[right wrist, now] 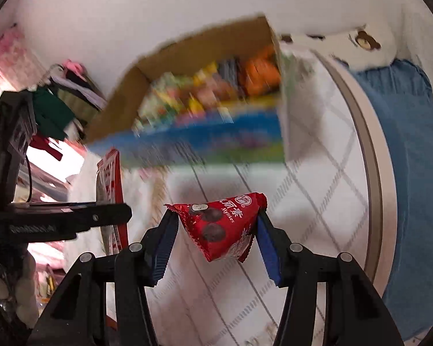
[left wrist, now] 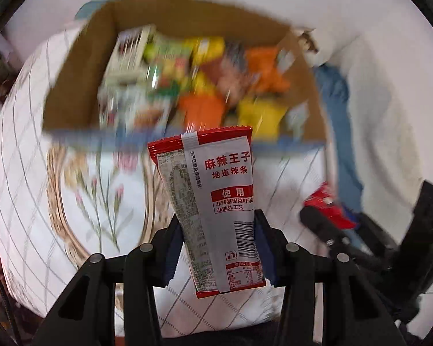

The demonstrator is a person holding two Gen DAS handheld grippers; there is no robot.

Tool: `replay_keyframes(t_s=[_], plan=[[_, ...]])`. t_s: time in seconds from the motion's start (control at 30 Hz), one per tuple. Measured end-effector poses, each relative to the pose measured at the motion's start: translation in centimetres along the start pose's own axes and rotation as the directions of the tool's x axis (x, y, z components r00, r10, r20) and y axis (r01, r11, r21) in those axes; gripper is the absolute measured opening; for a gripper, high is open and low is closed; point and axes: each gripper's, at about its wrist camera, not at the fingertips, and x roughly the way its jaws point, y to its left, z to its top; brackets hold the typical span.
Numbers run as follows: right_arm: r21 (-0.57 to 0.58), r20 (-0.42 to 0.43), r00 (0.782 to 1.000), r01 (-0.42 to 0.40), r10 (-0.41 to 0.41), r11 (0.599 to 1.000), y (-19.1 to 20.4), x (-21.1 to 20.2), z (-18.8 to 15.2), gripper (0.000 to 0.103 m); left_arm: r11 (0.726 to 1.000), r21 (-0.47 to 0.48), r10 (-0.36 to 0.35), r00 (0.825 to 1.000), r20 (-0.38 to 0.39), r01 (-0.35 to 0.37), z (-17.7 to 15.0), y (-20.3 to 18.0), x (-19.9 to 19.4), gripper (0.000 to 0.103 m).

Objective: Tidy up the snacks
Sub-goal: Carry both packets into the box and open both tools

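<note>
My left gripper (left wrist: 216, 230) is shut on a red and grey spicy-strip snack packet (left wrist: 213, 201), held upright in front of the open cardboard box (left wrist: 72, 92), which is full of several colourful snack packs (left wrist: 199, 86). My right gripper (right wrist: 216, 225) is shut on a red triangular Mylikes chocolate packet (right wrist: 222, 227), held above the tablecloth near the same box (right wrist: 124, 109). The left gripper with its packet (right wrist: 112, 201) shows at the left of the right wrist view, and the right gripper (left wrist: 326, 230) with its red packet (left wrist: 329, 204) shows at the right of the left wrist view.
The box stands on a round table with a white checked cloth (right wrist: 317, 201) with a flower print (left wrist: 101, 201). A blue cloth (right wrist: 404, 173) lies to the right. A white wall is behind. Clothes and clutter (right wrist: 63, 103) are at the far left.
</note>
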Motion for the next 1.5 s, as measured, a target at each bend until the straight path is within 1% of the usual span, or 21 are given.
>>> replay_keyframes(t_s=[0.03,0.07,0.13,0.17,0.23,0.33,0.4,0.47,0.5,0.57,0.6,0.63,0.67,0.7,0.73,0.77,0.8,1.0,1.1,1.27,1.5], plan=[[-0.001,0.013,1.0,-0.011,0.011,1.0,0.3,-0.3,1.2,0.057,1.0,0.009,-0.012,1.0,0.013,0.012,1.3,-0.2,-0.6,0.043],[-0.012,0.02,1.0,-0.01,0.01,1.0,0.7,-0.4,2.6,0.057,1.0,0.027,-0.008,1.0,0.025,0.008,2.6,-0.5,-0.9,0.043],[-0.022,0.048,0.999,-0.014,0.015,1.0,1.3,-0.2,5.1,0.057,0.998,0.051,0.019,0.999,0.047,-0.022,5.3,0.5,-1.9,0.043],[-0.031,0.054,0.999,0.003,-0.001,1.0,1.5,0.2,6.6,0.057,0.997,0.06,0.04,0.998,0.054,-0.043,6.8,0.9,-2.0,0.043],[-0.029,0.057,0.998,0.017,-0.016,0.999,1.6,1.3,8.6,0.057,0.995,0.054,0.079,0.995,0.058,-0.082,9.3,2.1,-1.9,0.043],[-0.029,0.029,0.997,0.077,-0.076,0.997,1.0,3.2,11.4,0.057,0.986,0.049,0.159,0.986,0.048,-0.161,12.2,4.5,-0.9,0.043],[-0.036,-0.003,0.991,0.134,-0.134,0.99,0.6,4.4,12.5,0.057,0.978,0.048,0.201,0.979,0.027,-0.202,13.6,6.0,0.9,0.044],[-0.036,-0.032,0.987,0.156,-0.157,0.987,0.4,5.5,13.6,0.057,0.971,0.037,0.235,0.972,0.001,-0.235,14.6,7.5,2.5,0.045],[-0.039,-0.049,0.981,0.185,-0.187,0.982,0.3,6.3,14.1,0.057,0.968,0.026,0.251,0.968,-0.012,-0.251,15.0,8.2,3.4,0.045],[-0.037,-0.077,0.974,0.211,-0.214,0.977,-0.2,7.7,14.6,0.06,0.964,0.017,0.267,0.962,-0.053,-0.267,15.4,9.3,4.6,0.045],[-0.032,-0.092,0.969,0.227,-0.229,0.973,-0.4,8.3,14.9,0.066,0.962,0.011,0.272,0.959,-0.076,-0.272,15.3,9.7,5.2,0.046],[-0.031,-0.106,0.964,0.242,-0.244,0.97,-0.6,9.0,15.2,0.084,0.962,0.005,0.274,0.958,-0.09,-0.275,15.3,10.2,6.0,0.049],[-0.027,-0.113,0.962,0.246,-0.247,0.969,-0.7,9.4,15.3,0.095,0.961,-0.003,0.276,0.955,-0.106,-0.277,15.3,10.6,6.5,0.062],[-0.026,-0.113,0.963,0.245,-0.247,0.969,-0.6,9.6,15.2,0.095,0.958,-0.007,0.285,0.951,-0.12,-0.288,15.2,10.9,7.0,0.08],[-0.035,-0.118,0.956,0.266,-0.268,0.963,-0.5,9.9,15.2,0.097,0.959,-0.013,0.28,0.952,-0.122,-0.283,15.1,11.2,7.3,0.085],[-0.042,-0.124,0.952,0.277,-0.28,0.96,-0.2,10.0,15.3,0.098,0.964,-0.022,0.259,0.959,-0.117,-0.263,15.0,11.3,7.4,0.087],[-0.045,-0.129,0.95,0.28,-0.283,0.959,0.1,10.3,15.2,0.099,0.966,-0.025,0.254,0.96,-0.118,-0.258,14.9,11.4,7.5,0.089],[-0.051,-0.183,0.931,0.311,-0.315,0.949,0.7,12.0,15.2,0.1,0.97,-0.052,0.23,0.966,-0.116,-0.237,14.1,11.7,8.0,0.091],[-0.04,-0.203,0.926,0.316,-0.318,0.948,0.7,12.5,15.0,0.1,0.97,-0.058,0.228,0.968,-0.102,-0.234,13.5,11.6,7.8,0.091],[-0.036,-0.214,0.916,0.338,-0.338,0.94,0.8,12.7,14.8,0.1,0.97,-0.061,0.231,0.969,-0.087,-0.237,12.4,11.4,7.3,0.091],[-0.024,-0.206,0.914,0.352,-0.349,0.936,1.1,12.1,14.4,0.1,0.974,-0.073,0.212,0.975,-0.062,-0.216,10.7,10.3,6.3,0.091]])
